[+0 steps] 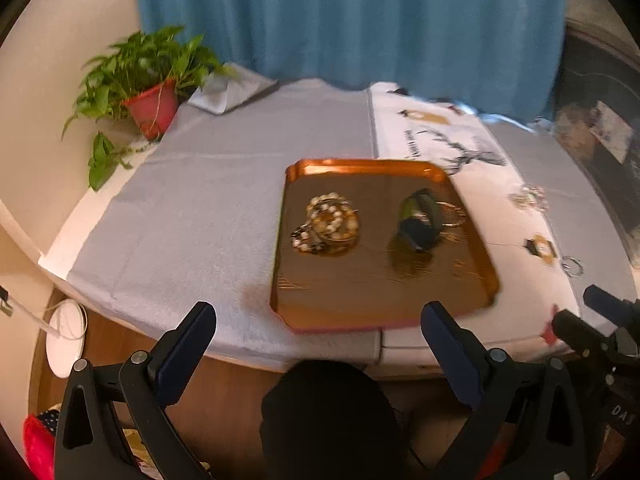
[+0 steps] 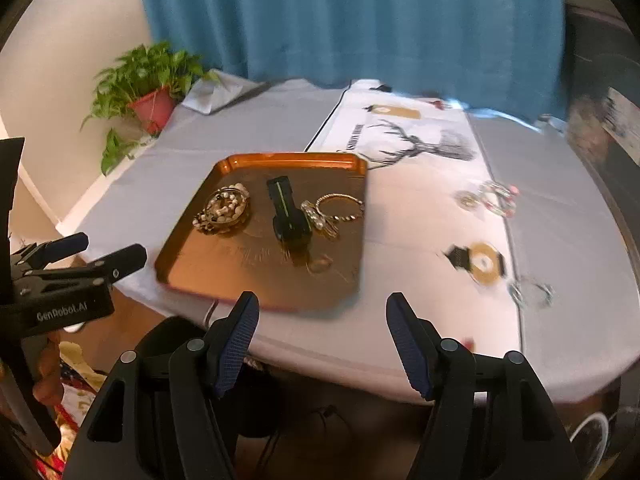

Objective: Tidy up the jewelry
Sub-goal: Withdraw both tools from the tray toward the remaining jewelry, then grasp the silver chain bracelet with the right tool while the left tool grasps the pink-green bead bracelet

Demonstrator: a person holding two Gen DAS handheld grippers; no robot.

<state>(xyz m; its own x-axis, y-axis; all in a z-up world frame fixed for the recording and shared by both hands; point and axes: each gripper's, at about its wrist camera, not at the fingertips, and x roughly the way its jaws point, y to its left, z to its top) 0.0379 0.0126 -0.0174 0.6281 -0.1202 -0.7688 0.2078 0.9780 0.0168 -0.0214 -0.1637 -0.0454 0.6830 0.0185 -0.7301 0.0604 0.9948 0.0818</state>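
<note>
Both tools hang off the near edge of the desk, with nothing between their jaws: the left tool is spread wide, the right tool spread less far. Neither touches the jewelry.

An orange tray lies on the grey cloth near the desk's front edge, just beyond both tools. Toward the tray's left side sits a heap of pearl bracelets. Near the tray's middle stands a dark watch with a green stripe, and just right of it lie gold bangles, touching or nearly touching the watch.

To the right of the tray, on the white cloth with a deer print, more pieces lie loose: a cluster of rings or bracelets farther back, and a silver ring-shaped piece nearer the front edge; blur hides their detail.

Left of the tray, at the desk's far corner, stands a potted plant in a red pot, with a blue curtain behind the desk.
</note>
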